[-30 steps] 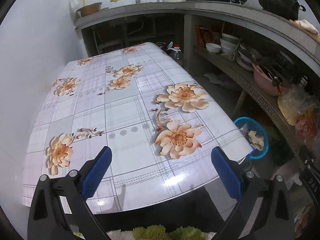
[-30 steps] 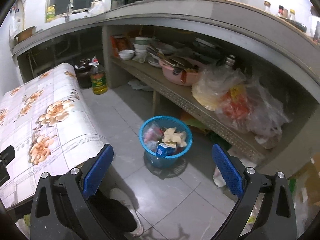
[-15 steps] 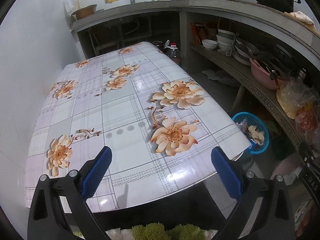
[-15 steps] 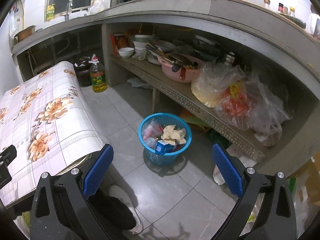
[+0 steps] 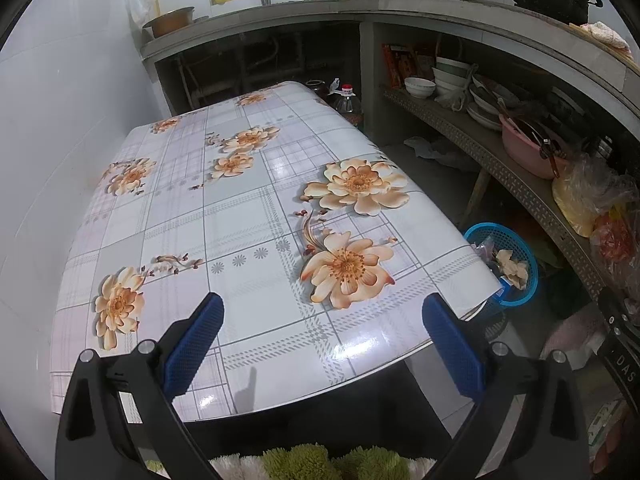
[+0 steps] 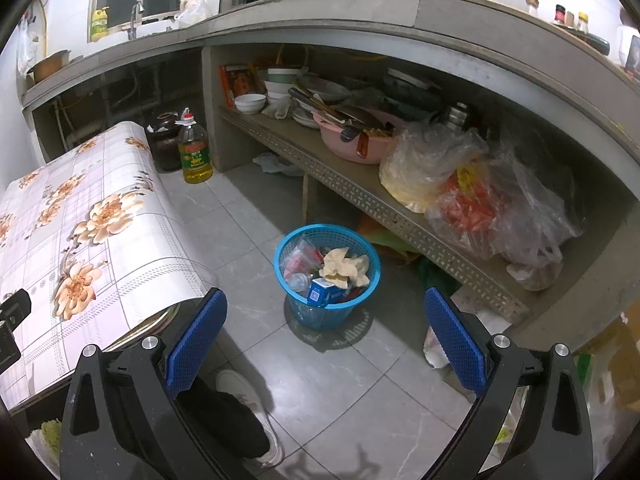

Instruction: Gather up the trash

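Left wrist view: my left hand-held gripper (image 5: 320, 336) is spread wide with nothing between its blue pads, above the near edge of the surface (image 5: 240, 216), which wears a flowered cloth. Past the surface's right corner a blue basket (image 5: 524, 280) stands on the floor. At the right margin, white letters read "DAS".

Right wrist view: my right hand-held gripper (image 6: 326, 330) is likewise wide apart and holds nothing. The basket (image 6: 326, 312) on the tiles holds the trash (image 6: 344, 268): crumpled paper, wrappers, a blue carton. An oil bottle (image 6: 195, 152) with an unreadable label stands by the surface's far corner.
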{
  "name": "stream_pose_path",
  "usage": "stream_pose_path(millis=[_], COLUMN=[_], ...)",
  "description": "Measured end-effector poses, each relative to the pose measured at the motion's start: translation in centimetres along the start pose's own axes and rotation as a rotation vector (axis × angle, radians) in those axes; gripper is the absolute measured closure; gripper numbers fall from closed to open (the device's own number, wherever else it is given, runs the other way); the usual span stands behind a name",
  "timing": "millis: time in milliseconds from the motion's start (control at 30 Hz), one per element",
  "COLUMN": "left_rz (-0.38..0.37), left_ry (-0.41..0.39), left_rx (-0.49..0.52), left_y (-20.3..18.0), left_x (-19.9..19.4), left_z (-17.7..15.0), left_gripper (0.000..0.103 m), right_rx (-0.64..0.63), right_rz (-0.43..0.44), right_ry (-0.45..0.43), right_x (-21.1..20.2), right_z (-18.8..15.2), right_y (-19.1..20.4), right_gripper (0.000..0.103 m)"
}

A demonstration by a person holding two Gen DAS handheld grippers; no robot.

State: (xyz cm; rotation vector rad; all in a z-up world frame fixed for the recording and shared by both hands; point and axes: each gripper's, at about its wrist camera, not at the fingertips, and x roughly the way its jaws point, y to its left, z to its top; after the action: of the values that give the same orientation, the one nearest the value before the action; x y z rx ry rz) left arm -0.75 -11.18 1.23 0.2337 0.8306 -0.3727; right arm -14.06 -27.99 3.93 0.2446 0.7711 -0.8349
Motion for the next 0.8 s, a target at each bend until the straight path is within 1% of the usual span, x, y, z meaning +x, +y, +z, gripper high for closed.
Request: stream_pose_path(millis=[800], left_rz=[-0.005], left_ry=[0.023], left_rx=[-0.014], left_y=[0.22], left_x=[0.33], left_z=[-0.04], left_gripper=[0.006], right_rx=[0.001], right_rz=[0.003], right_ry=[0.003], right_x=[-0.01], right_z=[-0.07], right_y=[-0.06], right_gripper=[0.008])
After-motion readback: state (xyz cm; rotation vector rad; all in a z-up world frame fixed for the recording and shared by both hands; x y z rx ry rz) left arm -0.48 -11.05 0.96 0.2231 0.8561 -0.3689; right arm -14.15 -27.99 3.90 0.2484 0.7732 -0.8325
